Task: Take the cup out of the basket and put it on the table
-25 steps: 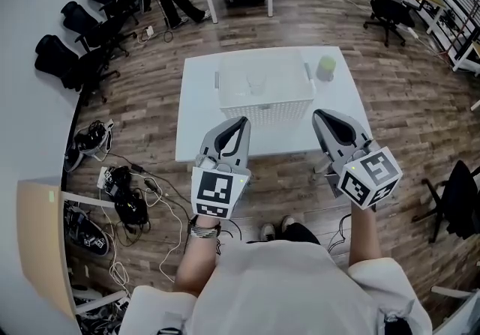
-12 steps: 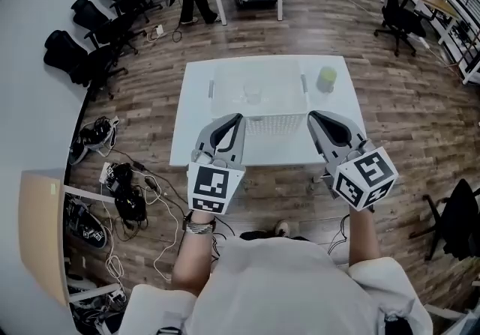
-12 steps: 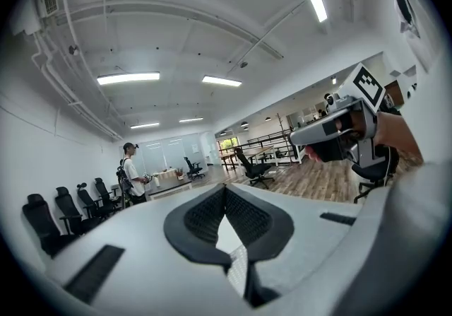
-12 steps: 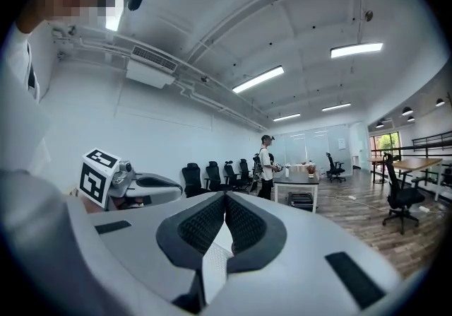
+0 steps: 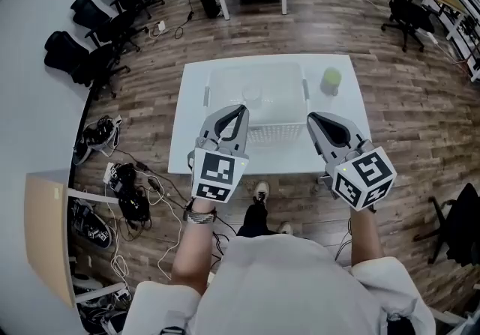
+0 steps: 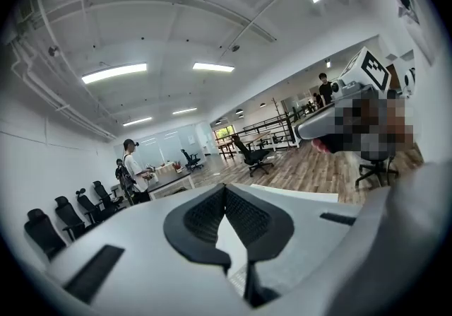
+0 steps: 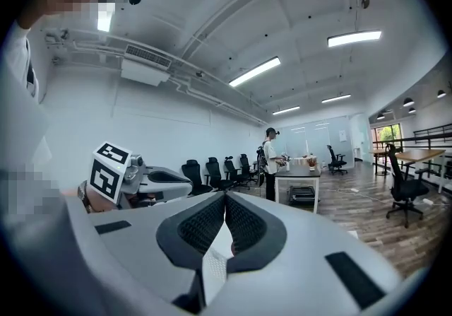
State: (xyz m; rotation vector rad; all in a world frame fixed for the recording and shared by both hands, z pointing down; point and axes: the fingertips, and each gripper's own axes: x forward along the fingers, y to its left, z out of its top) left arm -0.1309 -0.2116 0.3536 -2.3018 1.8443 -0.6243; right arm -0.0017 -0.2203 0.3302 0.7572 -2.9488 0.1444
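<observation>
Closer now, my left hand-held gripper point(image 5: 240, 112) and right hand-held gripper point(image 5: 312, 118) hover at the basket's point(image 5: 279, 133) near side, both clenched and empty. Inside the basket sits the clear cup point(image 5: 251, 94); I'd open wide, then descend straight.

Two grey hand-held claws, a pale tee, a banded wrist

The left claw point(image 5: 240, 110) and the right claw point(image 5: 313, 118) are each a smooth light-grey shell narrowing to a point. Their jaws are lined with black ribbed pads point(image 6: 201, 215). A white cube point(image 5: 217, 178) printed with black square markers caps the back end of each. The person wears a light-grey short-sleeved T-shirt point(image 5: 285, 288), a dark band point(image 5: 199, 215) on the left wrist, dark trousers point(image 5: 255, 215) and pale shoes point(image 5: 260, 191).
</observation>
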